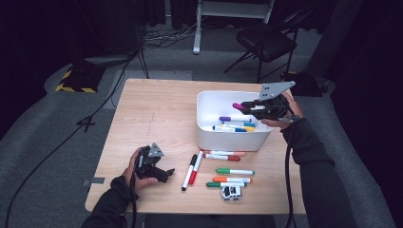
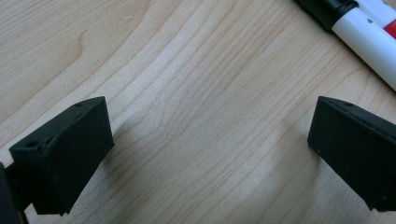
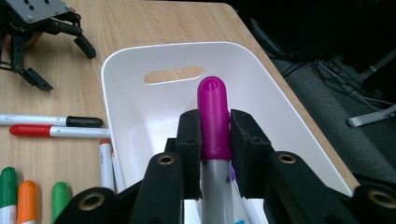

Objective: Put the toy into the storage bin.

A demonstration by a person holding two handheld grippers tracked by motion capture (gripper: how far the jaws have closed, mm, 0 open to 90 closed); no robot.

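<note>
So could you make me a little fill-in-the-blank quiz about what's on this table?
1. The right tool is shut on a marker whose cap is ____.
2. That marker is held above the white ____.
3. The left tool rests low over the wooden table with its jaws ____ and nothing between them.
4. Near the table's front edge, beside the green marker, sits a small toy ____.

Missing words: magenta; bin; open; car
</note>
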